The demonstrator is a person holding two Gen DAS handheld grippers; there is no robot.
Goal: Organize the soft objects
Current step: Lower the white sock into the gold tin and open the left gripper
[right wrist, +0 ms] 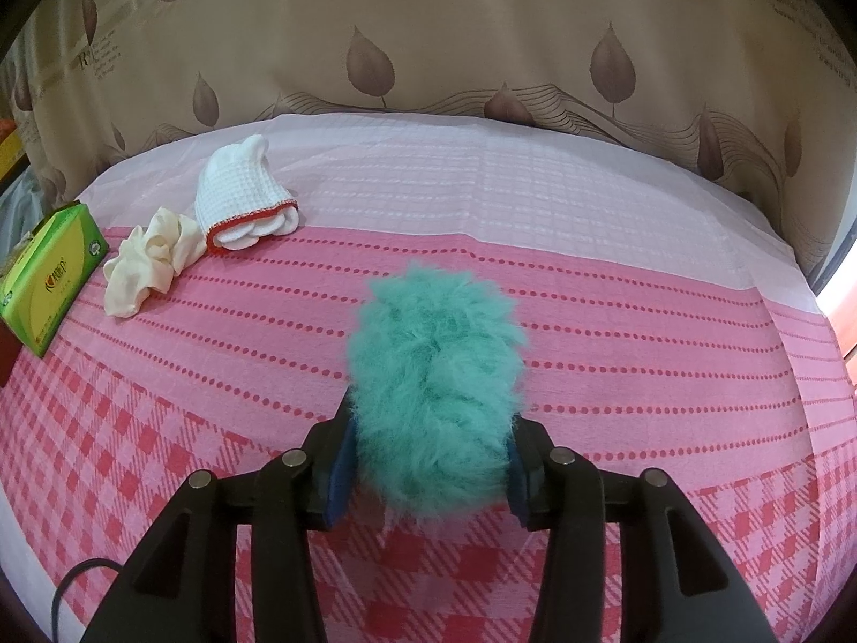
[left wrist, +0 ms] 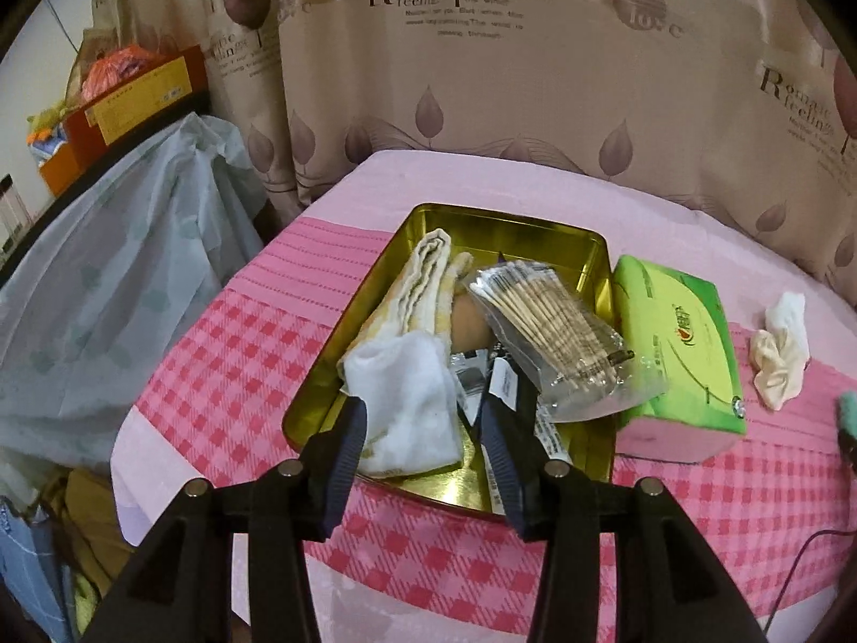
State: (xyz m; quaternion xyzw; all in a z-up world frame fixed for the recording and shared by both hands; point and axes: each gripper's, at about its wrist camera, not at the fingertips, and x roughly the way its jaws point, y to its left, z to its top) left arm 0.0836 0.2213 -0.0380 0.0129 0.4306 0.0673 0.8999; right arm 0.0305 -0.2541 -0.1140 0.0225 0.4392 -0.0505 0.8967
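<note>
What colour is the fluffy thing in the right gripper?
Teal green fluffy thing, clearest in the right wrist view.

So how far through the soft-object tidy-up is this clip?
Partly done. The gold tin already holds a folded towel, a white cloth and a cotton swab pack. In hand: the right gripper clamps a teal fluffy item; the left gripper is open over the tin. Left out: cream scrunchie, white waffle cloth, tissue pack.

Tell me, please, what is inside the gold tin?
Inside the gold tin lie a folded striped towel, a white cloth, a bag of cotton swabs and some small packets. A tan object is mostly covered, so I cannot identify it.
</note>
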